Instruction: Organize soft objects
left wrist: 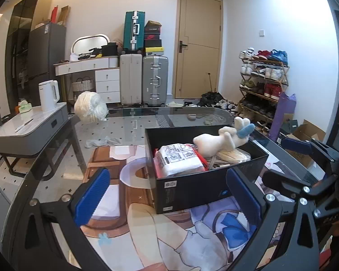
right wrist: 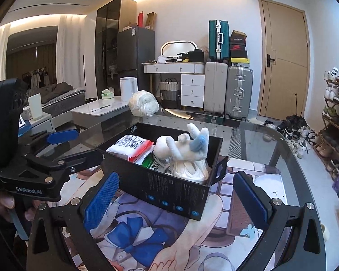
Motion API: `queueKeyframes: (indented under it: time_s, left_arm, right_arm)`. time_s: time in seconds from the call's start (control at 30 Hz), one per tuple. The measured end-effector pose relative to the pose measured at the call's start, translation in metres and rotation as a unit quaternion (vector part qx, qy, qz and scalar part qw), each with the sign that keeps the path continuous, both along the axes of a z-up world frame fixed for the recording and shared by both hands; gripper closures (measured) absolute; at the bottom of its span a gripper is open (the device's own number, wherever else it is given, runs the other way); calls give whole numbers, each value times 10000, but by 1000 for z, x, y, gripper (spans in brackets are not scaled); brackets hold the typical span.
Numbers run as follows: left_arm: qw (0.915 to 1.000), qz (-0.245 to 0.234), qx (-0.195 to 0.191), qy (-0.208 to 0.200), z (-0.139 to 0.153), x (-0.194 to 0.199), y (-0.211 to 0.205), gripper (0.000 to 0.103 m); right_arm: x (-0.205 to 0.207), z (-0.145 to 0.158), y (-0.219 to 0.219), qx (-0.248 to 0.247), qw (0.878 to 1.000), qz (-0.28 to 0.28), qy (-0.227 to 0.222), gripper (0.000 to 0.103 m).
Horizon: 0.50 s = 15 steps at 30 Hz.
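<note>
Green packet (right wrist: 149,160) under plush rabbit (right wrist: 184,145), right wrist view only.

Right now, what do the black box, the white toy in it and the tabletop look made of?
Black box: looks like matte printed cardboard; thin straight walls, a cut-out end flap.
White toy: plush fabric, fuzzy surface, soft rounded limbs, a pale blue patch.
Tabletop: glass, glossy; it mirrors the room, and floor tiles and a printed picture show through it.
</note>
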State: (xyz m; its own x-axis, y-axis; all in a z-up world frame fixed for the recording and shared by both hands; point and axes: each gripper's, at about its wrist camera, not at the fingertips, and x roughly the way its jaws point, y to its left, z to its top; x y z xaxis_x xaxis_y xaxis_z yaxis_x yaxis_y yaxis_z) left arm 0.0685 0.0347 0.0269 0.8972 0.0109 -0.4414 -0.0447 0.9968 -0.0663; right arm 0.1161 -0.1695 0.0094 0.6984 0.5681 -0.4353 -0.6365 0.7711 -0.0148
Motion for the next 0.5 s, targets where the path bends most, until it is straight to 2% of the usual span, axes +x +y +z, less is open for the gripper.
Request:
queueKeyframes:
  time_s: [0.5]
  left_arm:
    - [9998, 162, 12, -123, -1, -6, 0, 0]
  right_arm:
    - [-6, 1, -7, 142, 9998, -71, -144, 0]
